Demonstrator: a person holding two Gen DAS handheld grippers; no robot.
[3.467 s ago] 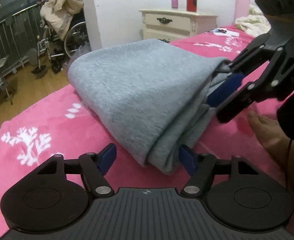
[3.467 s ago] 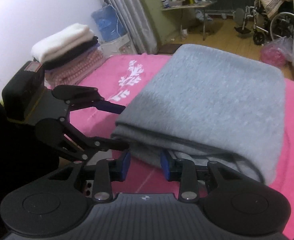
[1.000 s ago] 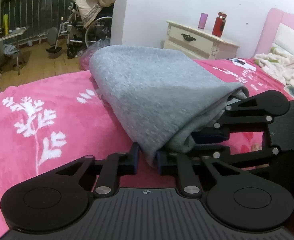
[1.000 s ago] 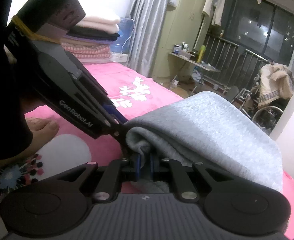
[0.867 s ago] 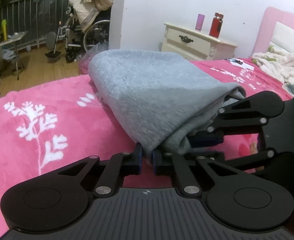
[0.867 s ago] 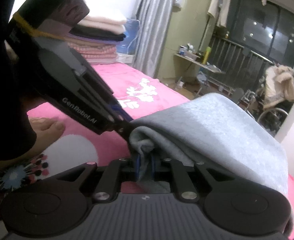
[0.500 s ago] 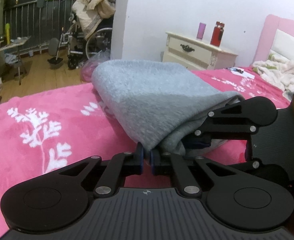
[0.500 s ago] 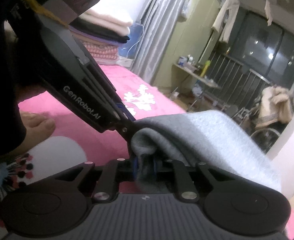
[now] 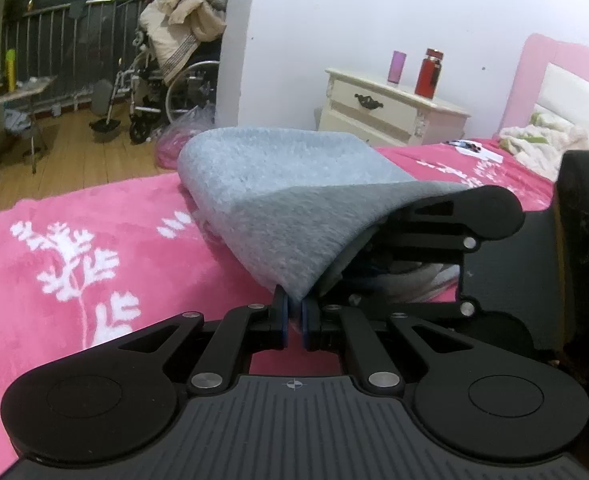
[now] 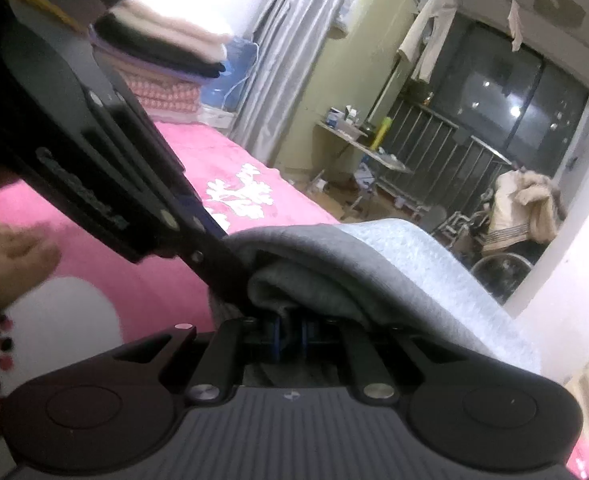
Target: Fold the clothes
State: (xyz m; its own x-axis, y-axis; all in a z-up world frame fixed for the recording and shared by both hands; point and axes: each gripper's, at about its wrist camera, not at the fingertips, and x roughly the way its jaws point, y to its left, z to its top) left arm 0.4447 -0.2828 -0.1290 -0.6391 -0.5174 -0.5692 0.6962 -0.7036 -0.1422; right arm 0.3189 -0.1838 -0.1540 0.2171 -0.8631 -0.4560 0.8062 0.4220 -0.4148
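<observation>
1. Left wrist view: the left gripper (image 9: 293, 317) is pinching a corner of the folded grey sweater (image 9: 290, 192) at the lower centre, with its jaws almost closed. The sweater is lying on the pink blanket (image 9: 74, 248), and the right gripper (image 9: 374, 268) is gripping it at the centre right.
2. Right wrist view: the right gripper (image 10: 290, 334) is closing its jaws on the sweater's (image 10: 374, 276) near edge at the lower centre.

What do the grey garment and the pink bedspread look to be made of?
Grey garment: thick, matte knit, likely fleece-backed; its fuzzy pale face shows beside a smoother grey one. Pink bedspread: plush, probably polyester fleece, judging by its short fuzzy pile and white branch print.
</observation>
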